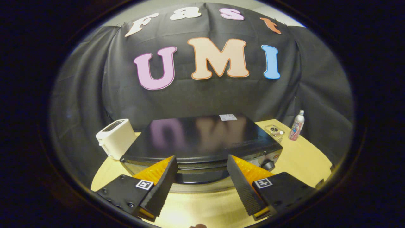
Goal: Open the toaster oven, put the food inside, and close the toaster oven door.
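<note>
A black toaster oven [202,139] with a glossy flat top sits on the yellow round table [300,158], just beyond my fingers. Its door looks closed, and the door handle [202,176] runs across the front between my fingertips. A round knob [268,164] sits at the oven's right front. My gripper [201,164] is open, hovering above and in front of the oven's top front edge with nothing between its fingers. A small wire basket [274,132] with something small in it stands to the right of the oven.
A white slot toaster [116,138] stands left of the oven. A slim bottle [296,125] stands at the table's far right, past the wire basket. Black cloth walls the booth behind. Bare tabletop lies right of the oven and below my fingers.
</note>
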`<state>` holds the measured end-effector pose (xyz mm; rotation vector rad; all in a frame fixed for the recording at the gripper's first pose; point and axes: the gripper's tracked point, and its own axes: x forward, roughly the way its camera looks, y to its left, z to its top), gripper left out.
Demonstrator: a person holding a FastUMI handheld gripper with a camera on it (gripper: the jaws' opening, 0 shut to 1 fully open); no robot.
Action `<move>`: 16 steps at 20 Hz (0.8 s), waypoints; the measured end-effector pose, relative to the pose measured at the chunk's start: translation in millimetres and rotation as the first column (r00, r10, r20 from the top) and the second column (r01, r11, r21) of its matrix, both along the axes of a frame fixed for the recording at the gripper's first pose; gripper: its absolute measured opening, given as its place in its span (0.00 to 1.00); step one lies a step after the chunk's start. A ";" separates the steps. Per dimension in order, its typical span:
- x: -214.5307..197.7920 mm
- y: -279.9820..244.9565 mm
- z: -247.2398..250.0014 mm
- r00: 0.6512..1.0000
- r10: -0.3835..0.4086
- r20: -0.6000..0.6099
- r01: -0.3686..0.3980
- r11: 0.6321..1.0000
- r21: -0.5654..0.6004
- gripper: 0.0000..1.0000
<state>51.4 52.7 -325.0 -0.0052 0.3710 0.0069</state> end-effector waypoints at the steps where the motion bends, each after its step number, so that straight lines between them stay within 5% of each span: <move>1: -4.9 -0.8 -1.6 1.000 -0.003 -0.007 0.003 1.000 0.007 1.00; 16: -122.5 -26.4 -81.6 0.975 -0.053 -0.217 0.046 0.998 -0.040 0.98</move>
